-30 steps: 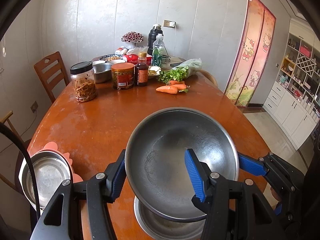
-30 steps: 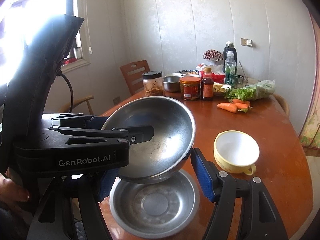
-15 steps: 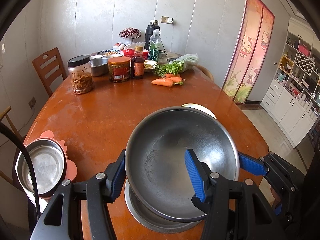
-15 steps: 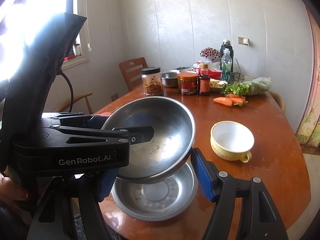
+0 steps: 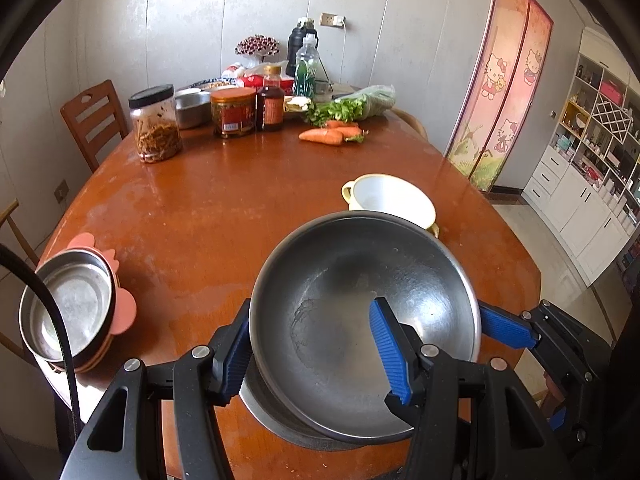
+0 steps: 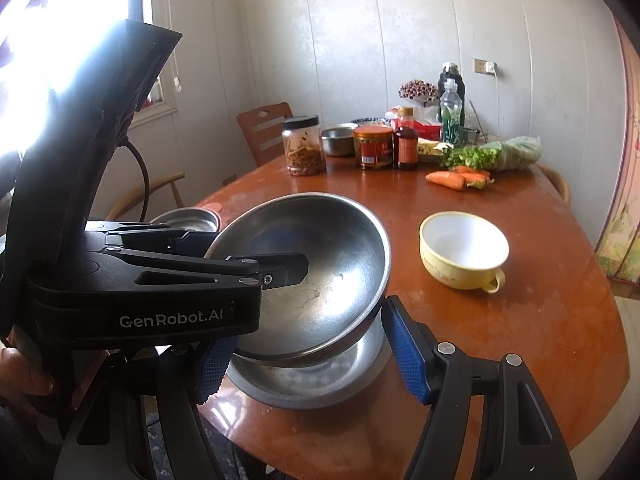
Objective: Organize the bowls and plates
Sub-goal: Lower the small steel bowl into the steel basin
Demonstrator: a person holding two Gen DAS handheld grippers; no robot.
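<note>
My left gripper is shut on the near rim of a large steel bowl, one finger inside and one outside, holding it tilted just above a flat steel dish at the table's near edge. In the right wrist view the bowl hangs over that dish. My right gripper is open, its fingers either side of the dish and bowl, touching neither. A yellow cup-bowl stands behind, also in the right wrist view. A stack of steel and pink bowls sits at the left edge.
The far end of the brown oval table holds jars, a sauce bottle, a steel bowl, carrots and greens. A wooden chair stands at far left.
The left gripper has carried the large bowl back and lower, over the flat dish at the near edge. The yellow cup-bowl has come into view behind it.
</note>
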